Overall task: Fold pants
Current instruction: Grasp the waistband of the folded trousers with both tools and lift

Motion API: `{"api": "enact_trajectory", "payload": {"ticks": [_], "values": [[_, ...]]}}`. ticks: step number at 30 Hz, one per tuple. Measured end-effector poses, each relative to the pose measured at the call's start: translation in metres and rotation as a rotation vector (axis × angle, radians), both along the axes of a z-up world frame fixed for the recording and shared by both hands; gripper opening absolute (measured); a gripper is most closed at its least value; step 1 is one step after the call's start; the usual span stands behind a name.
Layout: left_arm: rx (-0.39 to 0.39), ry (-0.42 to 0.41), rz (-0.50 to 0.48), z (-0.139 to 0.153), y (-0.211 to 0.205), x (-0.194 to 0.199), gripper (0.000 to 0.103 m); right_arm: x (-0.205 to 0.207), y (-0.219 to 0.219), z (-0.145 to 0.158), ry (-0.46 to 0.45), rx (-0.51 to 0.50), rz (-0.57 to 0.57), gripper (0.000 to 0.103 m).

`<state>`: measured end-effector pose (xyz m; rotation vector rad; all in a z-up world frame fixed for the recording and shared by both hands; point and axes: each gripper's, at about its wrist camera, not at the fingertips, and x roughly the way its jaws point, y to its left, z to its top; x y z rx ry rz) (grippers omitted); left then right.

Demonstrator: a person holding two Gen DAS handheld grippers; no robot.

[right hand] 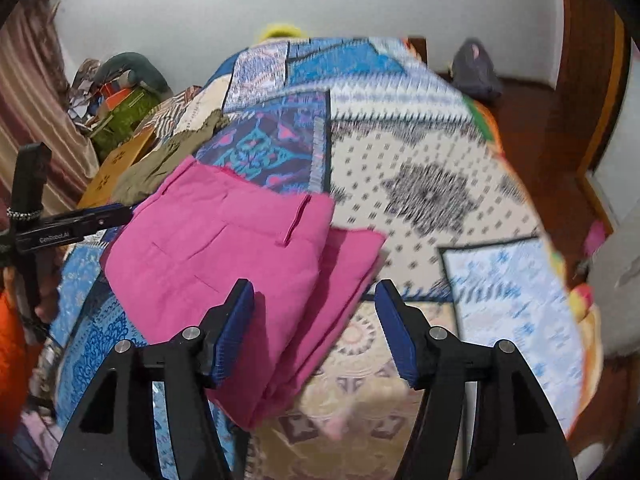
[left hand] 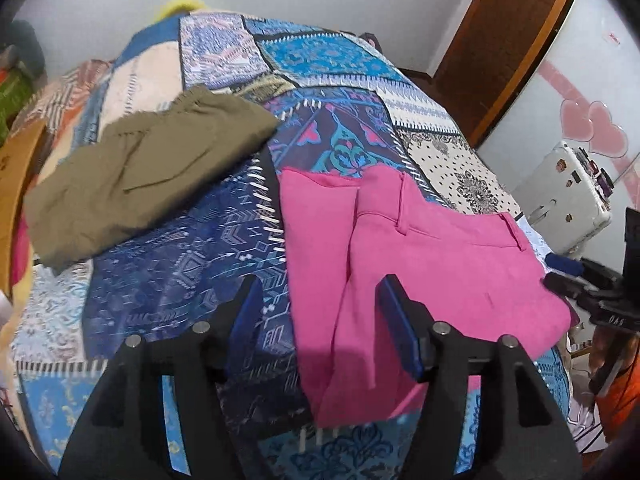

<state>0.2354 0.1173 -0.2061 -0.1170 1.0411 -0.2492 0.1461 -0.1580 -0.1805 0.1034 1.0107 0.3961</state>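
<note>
Pink pants (left hand: 420, 264) lie folded on the patchwork bedspread (left hand: 192, 248), waistband toward the right. My left gripper (left hand: 318, 292) is open and empty, hovering above the pants' left edge. In the right wrist view the pink pants (right hand: 240, 264) lie folded in layers, and my right gripper (right hand: 314, 300) is open and empty above their right edge. Each gripper shows at the side of the other's view: the right one (left hand: 580, 280) and the left one (right hand: 80, 224).
Olive-green folded pants (left hand: 132, 176) lie on the bed to the left; they also show in the right wrist view (right hand: 160, 168). A white appliance (left hand: 568, 196) stands right of the bed. Boxes and clutter (right hand: 120, 108) sit at the far left. A wooden door (left hand: 504, 40) is behind.
</note>
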Motion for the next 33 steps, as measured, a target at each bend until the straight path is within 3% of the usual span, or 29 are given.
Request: {"api": "enact_trajectory", "payload": {"ticks": [5,16,19,21,23,24,27,33], "values": [[-0.024,0.030,0.005,-0.014,-0.003,0.014,0.068,0.007,-0.001,-0.015,0.016,0.001,-0.038,0.072],[-0.111,0.106,-0.007,-0.026,-0.002,0.043,0.069,0.029,-0.004,-0.033,0.102,0.118,-0.016,0.072],[-0.101,0.112,-0.019,-0.028,-0.007,0.050,0.069,0.029,-0.004,-0.032,0.096,0.121,0.011,0.066],[-0.126,0.107,-0.035,-0.029,-0.010,0.052,0.048,0.031,-0.003,-0.031,0.096,0.131,0.029,0.058],[-0.129,0.112,-0.034,-0.029,-0.015,0.052,0.038,0.032,-0.001,-0.030,0.088,0.131,0.028,0.052],[-0.128,0.111,-0.038,-0.028,-0.018,0.052,0.028,0.032,0.001,-0.030,0.084,0.132,0.030,0.049],[-0.088,0.101,-0.037,-0.025,-0.029,0.051,0.022,0.033,0.006,-0.027,0.059,0.112,0.037,0.040],[0.111,-0.030,-0.088,-0.003,-0.052,0.031,0.010,0.036,0.010,-0.013,0.014,0.059,0.050,0.021]]}}
